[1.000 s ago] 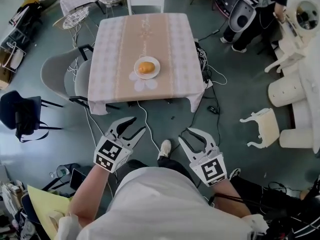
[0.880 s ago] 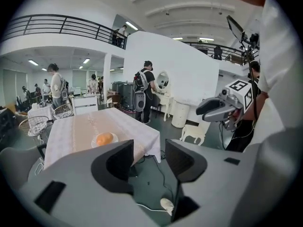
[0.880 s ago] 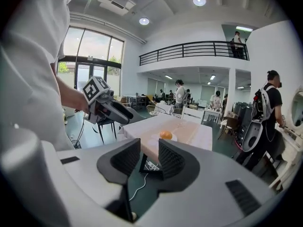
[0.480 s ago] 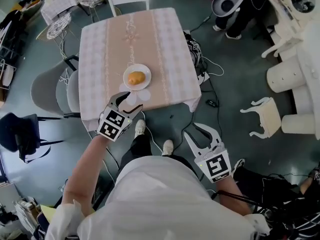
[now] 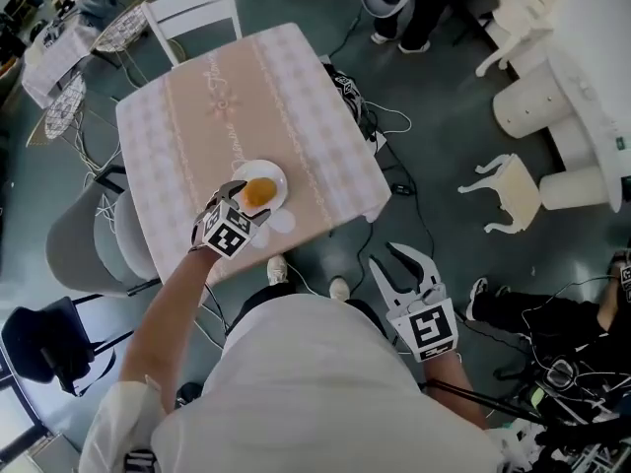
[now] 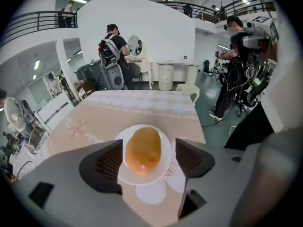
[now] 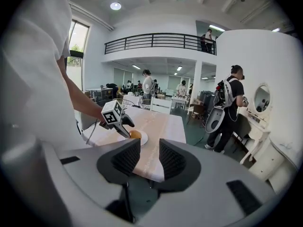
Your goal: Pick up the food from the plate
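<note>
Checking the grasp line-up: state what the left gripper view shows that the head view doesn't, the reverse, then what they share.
Left gripper view only: the left gripper's dark fingers, just opening, flanking the oval orange-brown bread roll without gripping it. Head view only: the right gripper, open, over the floor. Both: the roll on the round white plate on the pink checked tablecloth.
</note>
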The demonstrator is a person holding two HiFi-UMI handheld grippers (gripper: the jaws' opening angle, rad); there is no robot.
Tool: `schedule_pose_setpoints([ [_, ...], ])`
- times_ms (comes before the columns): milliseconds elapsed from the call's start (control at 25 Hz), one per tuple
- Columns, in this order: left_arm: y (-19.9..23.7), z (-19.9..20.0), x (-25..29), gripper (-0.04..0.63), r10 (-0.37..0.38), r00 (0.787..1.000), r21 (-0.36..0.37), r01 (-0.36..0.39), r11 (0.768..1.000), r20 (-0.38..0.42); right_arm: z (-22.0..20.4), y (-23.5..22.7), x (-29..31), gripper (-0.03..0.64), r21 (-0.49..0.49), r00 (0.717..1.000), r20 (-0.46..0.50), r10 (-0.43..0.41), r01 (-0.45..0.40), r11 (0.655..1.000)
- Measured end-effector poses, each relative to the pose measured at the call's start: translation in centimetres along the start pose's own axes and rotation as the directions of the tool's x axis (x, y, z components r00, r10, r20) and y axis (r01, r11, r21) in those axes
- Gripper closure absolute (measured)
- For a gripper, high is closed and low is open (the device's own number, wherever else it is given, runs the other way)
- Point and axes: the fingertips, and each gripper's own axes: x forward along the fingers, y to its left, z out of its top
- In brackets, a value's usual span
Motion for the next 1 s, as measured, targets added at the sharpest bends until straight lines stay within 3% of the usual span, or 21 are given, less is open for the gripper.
schedule_pose_setpoints([
  [240,0.6,-1.3,3.8,0.242,-0.08,0.995,0.093,0.086,0.992,-0.059,0.4,0.0,1.0,0.489,0.033,0.994,-0.046,-0.096,0.098,0.995],
  [560,1.3,-1.8,5.6,0.242,-0.035,0.995,0.181,0.052,0.982,-0.096,-0.6,-0.6,0.3,0.489,0.07,0.979,-0.095,-0.181,0.188,0.98],
  [1000,0.5,0.5,2.6,0.242,-0.026,0.999,0.034,0.027,0.999,-0.024,-1.1,-0.6,-2.0,0.489,0.053,0.985,-0.065,-0.158,0.161,0.985],
])
